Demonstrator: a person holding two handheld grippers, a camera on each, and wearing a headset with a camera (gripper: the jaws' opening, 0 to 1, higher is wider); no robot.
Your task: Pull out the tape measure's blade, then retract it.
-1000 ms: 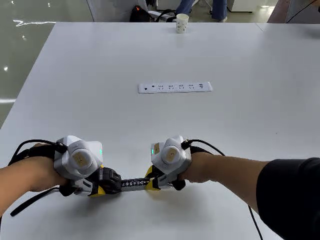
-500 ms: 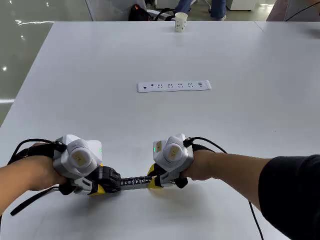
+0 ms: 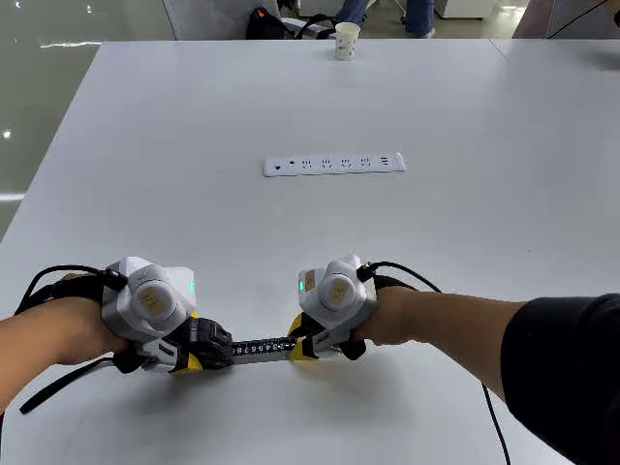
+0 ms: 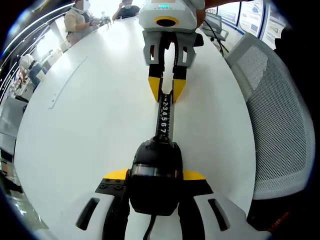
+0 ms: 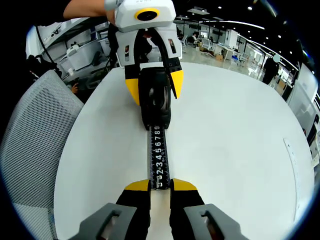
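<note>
At the table's [image 3: 455,116] six o'clock edge, our right gripper [image 5: 160,186] pinches the blade [image 5: 158,150] tip. At its nine o'clock, our left gripper [image 4: 155,176] clamps the tape measure case [image 4: 156,159]. We judge the pull-out partway done; next, draw steadily toward three o'clock.

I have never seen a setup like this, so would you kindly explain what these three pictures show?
No robot here: a person holds a two-jaw gripper in each hand. The head view comes from a headset camera looking down at a white table; the other two come from cameras riding on each gripper. The left gripper is clamped on the black tape measure. The right gripper pinches the end of its blade, pulled out a short way. A power strip and a paper cup sit farther back on the table.
</note>
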